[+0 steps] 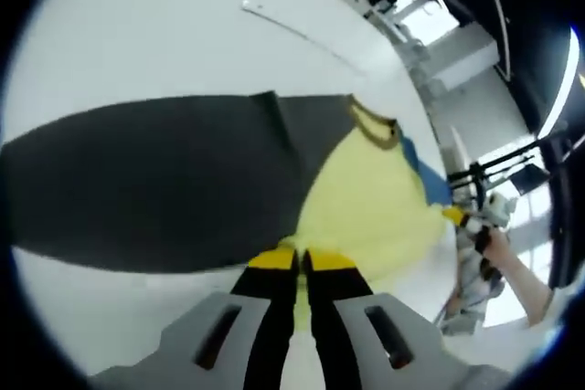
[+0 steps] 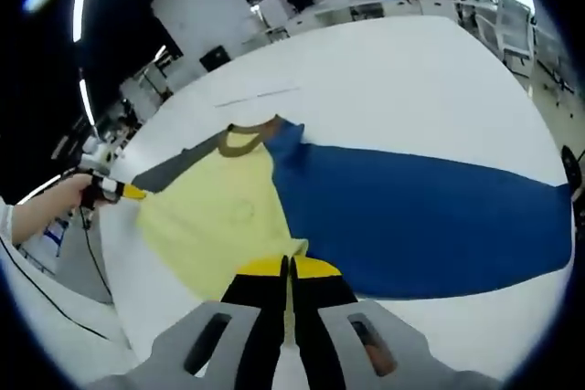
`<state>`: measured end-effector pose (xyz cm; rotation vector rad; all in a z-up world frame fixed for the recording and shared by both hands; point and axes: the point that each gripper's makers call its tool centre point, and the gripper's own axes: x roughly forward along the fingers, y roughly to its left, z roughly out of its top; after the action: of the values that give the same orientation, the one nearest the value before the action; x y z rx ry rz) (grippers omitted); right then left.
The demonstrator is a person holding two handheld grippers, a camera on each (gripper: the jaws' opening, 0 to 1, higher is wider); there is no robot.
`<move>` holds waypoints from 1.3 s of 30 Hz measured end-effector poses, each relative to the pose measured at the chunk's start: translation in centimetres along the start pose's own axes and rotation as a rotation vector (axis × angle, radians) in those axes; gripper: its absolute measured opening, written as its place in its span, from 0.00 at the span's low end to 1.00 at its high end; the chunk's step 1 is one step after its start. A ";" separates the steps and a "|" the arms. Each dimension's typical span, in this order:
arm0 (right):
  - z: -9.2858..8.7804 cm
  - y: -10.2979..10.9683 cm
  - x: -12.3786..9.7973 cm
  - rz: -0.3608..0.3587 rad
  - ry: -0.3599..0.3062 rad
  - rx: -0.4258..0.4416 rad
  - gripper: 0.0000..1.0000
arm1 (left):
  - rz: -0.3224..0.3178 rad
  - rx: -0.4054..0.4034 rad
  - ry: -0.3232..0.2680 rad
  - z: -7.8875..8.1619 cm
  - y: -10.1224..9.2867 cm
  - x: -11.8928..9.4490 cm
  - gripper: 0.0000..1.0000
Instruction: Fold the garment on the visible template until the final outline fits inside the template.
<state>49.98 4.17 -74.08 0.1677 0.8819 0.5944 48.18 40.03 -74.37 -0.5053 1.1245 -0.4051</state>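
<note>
In the left gripper view, your left gripper (image 1: 302,260) sits at six o'clock, its yellow-tipped jaws pinched nearly together on the hem of the pale yellow cloth garment with an olive collar (image 1: 366,198). The garment lies on the white table (image 1: 137,34), flanked by a dark grey panel (image 1: 155,180) toward nine o'clock. At three o'clock your right gripper (image 1: 462,218) meets the cloth's far edge. If one grip slips as you lift, the fold will likely skew.

In the right gripper view, your right gripper (image 2: 291,268) at six o'clock is likewise clamped on the garment's (image 2: 219,212) edge. This view adds a blue panel (image 2: 411,216) toward three o'clock, barely glimpsed before, and your left gripper (image 2: 117,189) at nine o'clock. I cannot tell where the template outline lies.
</note>
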 end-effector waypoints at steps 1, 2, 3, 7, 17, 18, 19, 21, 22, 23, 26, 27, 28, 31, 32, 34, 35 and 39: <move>0.0 -0.1 0.1 -0.005 0.004 -0.001 0.02 | -0.002 -0.004 0.002 0.3 0.2 0.2 0.00; 0.0 -0.2 0.2 -0.007 0.004 -0.001 0.02 | -0.001 -0.009 0.004 0.4 0.3 0.4 0.00; 0.1 -0.3 0.3 -0.012 0.004 -0.003 0.02 | -0.001 -0.015 0.005 0.5 0.4 0.6 0.00; 0.4 -0.7 0.8 -0.027 0.009 -0.014 0.02 | 0.001 -0.030 0.013 0.8 0.9 1.3 0.00; 1.4 -1.4 1.7 -0.052 0.008 -0.039 0.02 | 0.004 -0.049 0.019 1.3 0.8 2.1 0.00; 1.5 -1.5 1.8 -0.057 0.008 -0.044 0.02 | 0.003 -0.048 0.016 1.5 0.7 2.1 0.00; 1.7 -1.5 1.8 -0.062 0.004 -0.048 0.02 | -0.001 -0.049 0.010 1.8 0.5 2.0 0.00; 2.0 -1.7 1.7 -0.069 -0.006 -0.049 0.02 | -0.022 -0.054 -0.004 2.3 -0.4 1.7 0.00; 2.2 -1.8 1.6 -0.072 -0.014 -0.048 0.02 | -0.038 -0.045 -0.019 2.6 -0.9 1.5 0.00; 2.6 -1.8 1.5 -0.073 -0.029 -0.044 0.02 | -0.057 -0.045 -0.034 3.0 -1.5 1.2 0.00; 3.4 -1.9 1.1 -0.073 -0.069 -0.006 0.02 | -0.107 -0.087 -0.075 3.8 -2.6 0.5 0.00; 3.7 -2.0 1.0 -0.077 -0.080 -0.002 0.02 | -0.116 -0.104 -0.091 4.2 -2.7 0.4 0.00; 3.9 -2.2 1.0 -0.081 -0.087 0.007 0.02 | -0.123 -0.122 -0.103 4.5 -2.7 0.4 0.00; 4.2 -3.0 1.2 -0.095 -0.100 0.062 0.02 | -0.107 -0.167 -0.118 5.1 -2.1 0.8 0.00; 4.2 -3.3 1.4 -0.101 -0.097 0.074 0.02 | -0.096 -0.174 -0.118 5.2 -1.9 1.1 0.00; 4.1 -3.5 1.9 -0.104 -0.088 0.073 0.02 | -0.088 -0.183 -0.108 5.2 -1.6 2.0 0.00; 4.0 -3.6 2.1 -0.108 -0.082 0.068 0.02 | -0.077 -0.180 -0.103 5.2 -1.5 2.3 0.00; 3.7 -3.8 2.8 -0.133 -0.060 0.019 0.02 | -0.021 -0.159 -0.088 5.1 -0.1 3.4 0.00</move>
<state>55.81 3.00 -75.04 0.1419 0.8341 0.4547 54.18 38.99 -75.06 -0.6688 1.0716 -0.3102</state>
